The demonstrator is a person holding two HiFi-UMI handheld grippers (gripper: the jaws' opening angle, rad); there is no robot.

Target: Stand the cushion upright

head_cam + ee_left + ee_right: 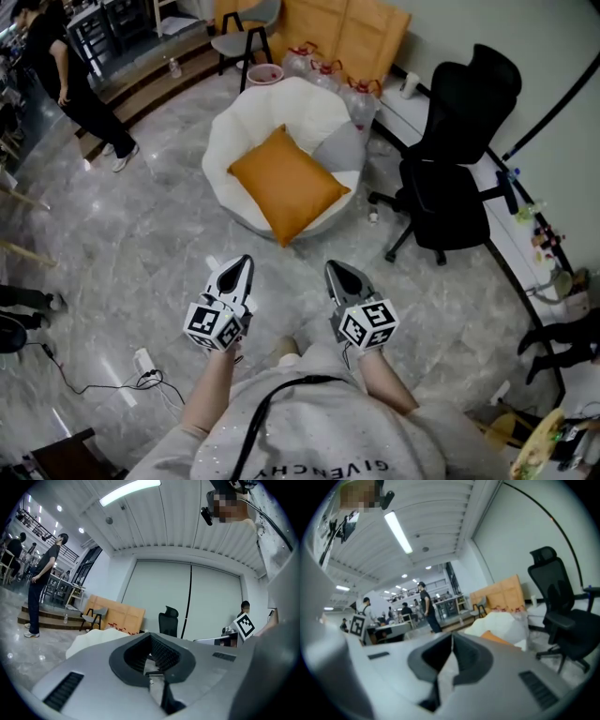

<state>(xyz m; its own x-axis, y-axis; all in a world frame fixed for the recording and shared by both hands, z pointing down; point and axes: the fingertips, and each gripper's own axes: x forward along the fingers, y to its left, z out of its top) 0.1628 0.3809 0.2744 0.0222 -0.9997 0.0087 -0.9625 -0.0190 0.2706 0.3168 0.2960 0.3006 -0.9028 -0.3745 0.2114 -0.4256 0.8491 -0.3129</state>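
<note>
An orange square cushion [286,183] lies flat, tilted like a diamond, on a white round lounge seat [239,122] ahead of me; a grey cushion [339,148] leans at its right. Both grippers hang short of the seat, over the marble floor. My left gripper [242,262] is shut and holds nothing. My right gripper [335,269] is shut too, with nothing in it. In the right gripper view a strip of the orange cushion [499,638] shows past the jaws, with the white seat [506,620] behind it. The left gripper view shows only the white seat [91,639] beyond its closed jaws.
A black office chair [455,159] stands right of the seat beside a white desk [511,234]. A grey chair [242,37] and cardboard sheets [352,33] stand behind. A person [66,80] walks at the far left. A power strip and cable [141,366] lie on the floor at my left.
</note>
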